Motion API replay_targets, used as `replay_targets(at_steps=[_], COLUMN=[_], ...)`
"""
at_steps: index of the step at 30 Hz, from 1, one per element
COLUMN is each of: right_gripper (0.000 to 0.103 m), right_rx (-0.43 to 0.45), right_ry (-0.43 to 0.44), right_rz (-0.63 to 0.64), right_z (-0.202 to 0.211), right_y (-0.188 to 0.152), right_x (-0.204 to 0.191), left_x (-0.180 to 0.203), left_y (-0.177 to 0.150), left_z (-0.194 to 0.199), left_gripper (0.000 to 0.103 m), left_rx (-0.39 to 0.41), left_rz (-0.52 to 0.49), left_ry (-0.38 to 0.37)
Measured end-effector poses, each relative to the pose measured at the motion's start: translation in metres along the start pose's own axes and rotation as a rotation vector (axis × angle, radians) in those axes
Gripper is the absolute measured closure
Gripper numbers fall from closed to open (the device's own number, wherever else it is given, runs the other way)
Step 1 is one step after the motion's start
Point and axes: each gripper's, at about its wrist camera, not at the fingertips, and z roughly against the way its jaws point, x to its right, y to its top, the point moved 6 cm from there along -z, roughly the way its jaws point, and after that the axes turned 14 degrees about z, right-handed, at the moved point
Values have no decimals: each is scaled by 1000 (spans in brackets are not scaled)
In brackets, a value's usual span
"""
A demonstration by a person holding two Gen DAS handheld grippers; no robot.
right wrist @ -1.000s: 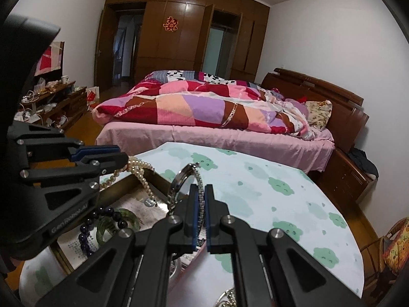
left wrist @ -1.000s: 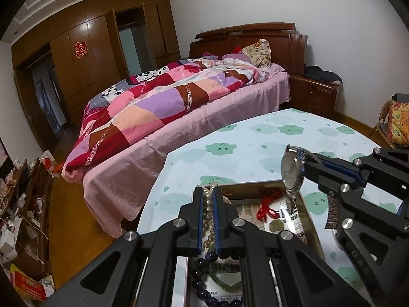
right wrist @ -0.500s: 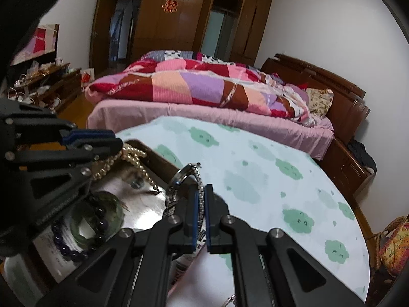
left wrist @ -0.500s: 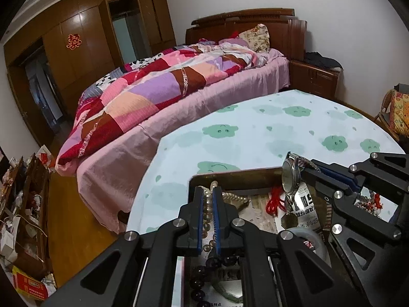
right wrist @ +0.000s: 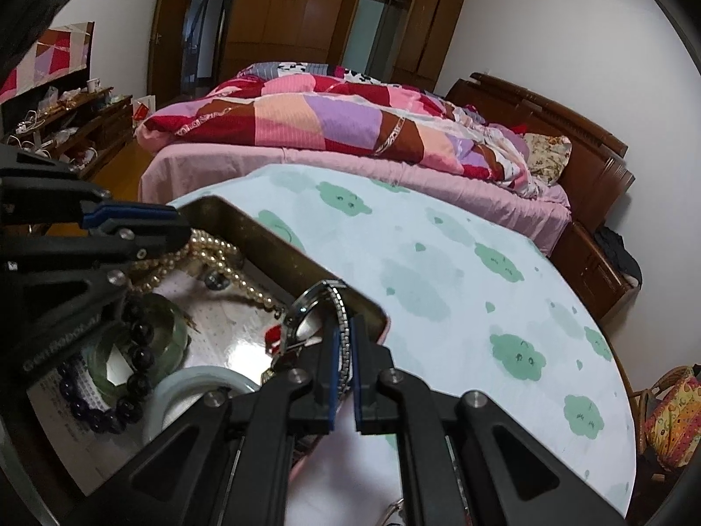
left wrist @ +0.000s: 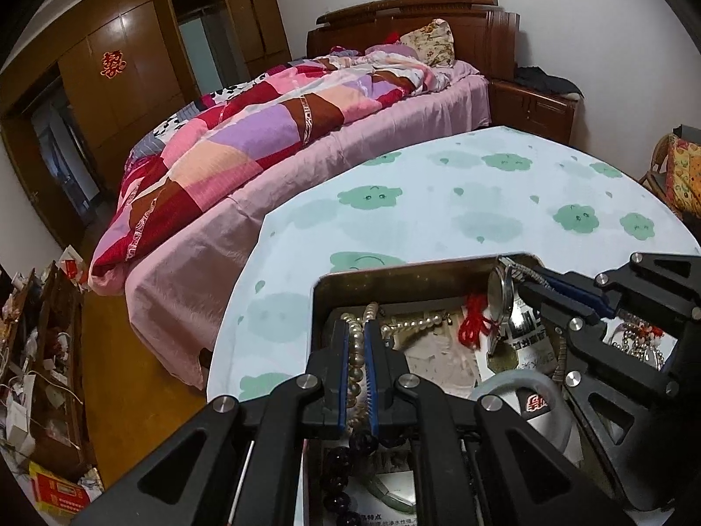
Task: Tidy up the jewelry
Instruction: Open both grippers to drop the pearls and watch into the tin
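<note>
A shallow metal tin (left wrist: 394, 278) (right wrist: 245, 228) sits on the table. My left gripper (left wrist: 355, 328) (right wrist: 175, 223) is shut on a pearl necklace (left wrist: 355, 350) (right wrist: 210, 254), whose loose end lies in the tin. My right gripper (right wrist: 345, 333) (left wrist: 532, 280) is shut on the metal band of a silver wristwatch (right wrist: 315, 307) (left wrist: 499, 293), held low over the tin's right corner. In the tin lie a dark bead bracelet (right wrist: 131, 377), a green bangle (right wrist: 144, 333), a pale bangle (right wrist: 197, 383) and a red cord charm (left wrist: 475, 324).
The round table has a pale cloth with green clouds (left wrist: 482, 201). A bed with a patchwork quilt (left wrist: 263, 131) stands just beyond it. More jewelry (left wrist: 635, 342) lies on the table right of the tin. A cluttered low shelf (left wrist: 39, 350) is at left.
Both grippers have come down toward the tin. The pearls now trail into the tin and the watch hangs just over its right corner.
</note>
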Motion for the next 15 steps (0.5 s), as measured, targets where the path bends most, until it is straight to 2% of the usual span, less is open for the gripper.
replay_targets(at_steps=[11, 12, 14, 15], right_gripper=[91, 88, 78, 65], right_rx=[10, 14, 17, 18], right_ry=[0, 0, -7, -9], right_rz=[-3, -4, -7, -12], right_z=[4, 5, 8, 9], right_y=[0, 0, -1, -1], right_x=[-2, -2, -1, 0], left_x=[1, 0, -1, -1], left_y=[-3, -4, -4, -3], left_z=[-1, -1, 2, 4], left_gripper=[95, 91, 74, 57], left_rx=[-7, -7, 2, 13], left_rz=[-18, -15, -6, -2], left_ry=[37, 40, 36, 37])
